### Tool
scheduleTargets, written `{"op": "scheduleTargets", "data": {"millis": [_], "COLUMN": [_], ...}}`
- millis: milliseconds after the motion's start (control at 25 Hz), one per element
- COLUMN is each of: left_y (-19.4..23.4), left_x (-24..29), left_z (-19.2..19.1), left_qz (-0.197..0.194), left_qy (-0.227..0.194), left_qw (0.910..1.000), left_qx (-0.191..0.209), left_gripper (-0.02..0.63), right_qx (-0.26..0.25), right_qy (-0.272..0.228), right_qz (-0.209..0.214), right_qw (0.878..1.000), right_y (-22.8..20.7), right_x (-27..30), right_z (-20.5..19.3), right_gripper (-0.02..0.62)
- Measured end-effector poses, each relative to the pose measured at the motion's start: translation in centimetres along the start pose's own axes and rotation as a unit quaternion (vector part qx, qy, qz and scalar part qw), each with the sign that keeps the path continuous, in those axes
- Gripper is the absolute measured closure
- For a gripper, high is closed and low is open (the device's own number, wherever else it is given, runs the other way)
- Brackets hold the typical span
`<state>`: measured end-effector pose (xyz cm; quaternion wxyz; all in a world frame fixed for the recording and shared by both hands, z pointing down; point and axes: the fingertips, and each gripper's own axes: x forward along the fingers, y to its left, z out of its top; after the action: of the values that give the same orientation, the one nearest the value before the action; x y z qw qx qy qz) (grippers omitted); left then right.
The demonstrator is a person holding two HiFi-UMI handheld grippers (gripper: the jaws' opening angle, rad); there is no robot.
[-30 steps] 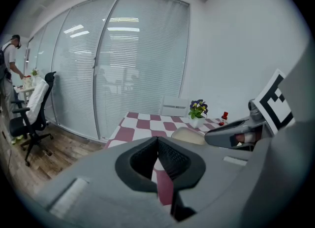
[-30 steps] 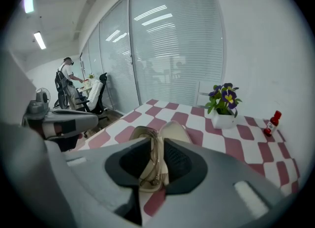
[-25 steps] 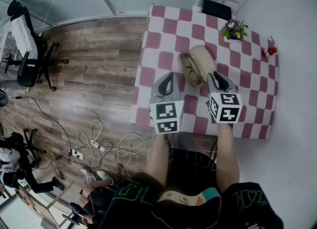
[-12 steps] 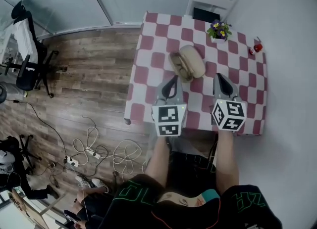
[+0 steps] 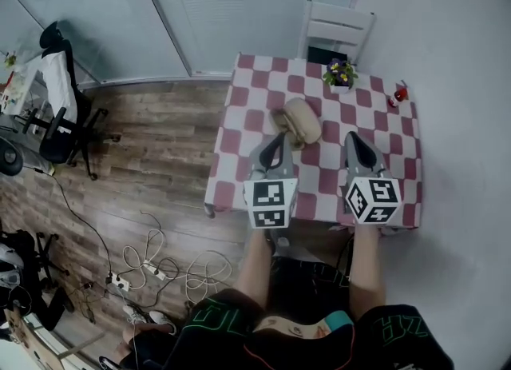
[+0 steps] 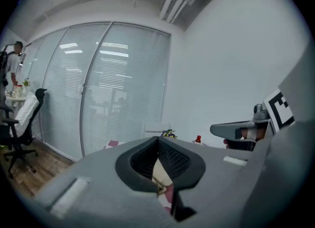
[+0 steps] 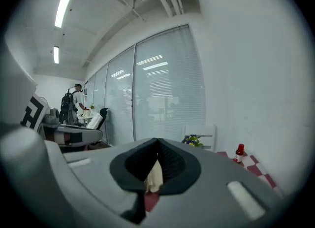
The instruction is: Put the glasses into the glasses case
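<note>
glasses case (image 5: 301, 117) lies on the checkered table (image 5: 236, 170), just beyond the tip of the left gripper (image 5: 278, 137). it looks open, and a darker shape in its left half may be the glasses, though that is too small to confirm. the right gripper (image 5: 353, 138) hangs apart from it, to the right. both pairs of jaws are clenched tip to tip and grasp nothing.

if the lid remains to be closed, nudging it with clenched tips could slide the light case across the cloth or tip the contents out. the jaws would need to part first for any grip. the flower pot (image 5: 340, 75) and red bottle (image 5: 399, 94) stand well apart and seem safe.

a second ago the grippers flanked the case closely. now both have drawn back toward the person, the head has risen so the table looks smaller, and the case appears to stay where it was.
</note>
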<state>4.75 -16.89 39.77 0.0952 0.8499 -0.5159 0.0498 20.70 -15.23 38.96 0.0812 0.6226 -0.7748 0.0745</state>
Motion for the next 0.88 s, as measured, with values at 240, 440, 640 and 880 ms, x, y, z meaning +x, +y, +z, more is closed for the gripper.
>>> {"op": "scheduleTargets", "data": {"millis": [240,440,640,880], "left_y": [-2.2,-2.1,-2.5,-2.8], "left_x": [-0.8,-1.4,-0.9,-0.1], "left_z": [1.9,4.6,6.5,7.6], "left_qz": [-0.025,-0.015,-0.016,-0.018], "left_qy": [-0.018,-0.044,-0.063,-0.073], "left_qw": [0.9995,0.9988,0.9975,0.9959], "left_qx": [0.010,0.016,0.027,0.050], "left_gripper": [0.598,0.598,0.598,0.598], "right_qx": [0.004,-0.012,-0.024,-0.016], "right_qy": [-0.030,-0.054,-0.073,-0.089], "right_qz": [-0.005,-0.017,-0.050,-0.053], "right_qw": [1.000,0.998,0.996,0.995], "right_y": [-1.6,-2.8,-4.9,-5.7], "right_x": [-2.3,-3.8,-4.6,-4.5], "right_z": [1.8,4.2,6.5,7.7], "right_gripper": [0.592,0.592,0.592,0.592]}}
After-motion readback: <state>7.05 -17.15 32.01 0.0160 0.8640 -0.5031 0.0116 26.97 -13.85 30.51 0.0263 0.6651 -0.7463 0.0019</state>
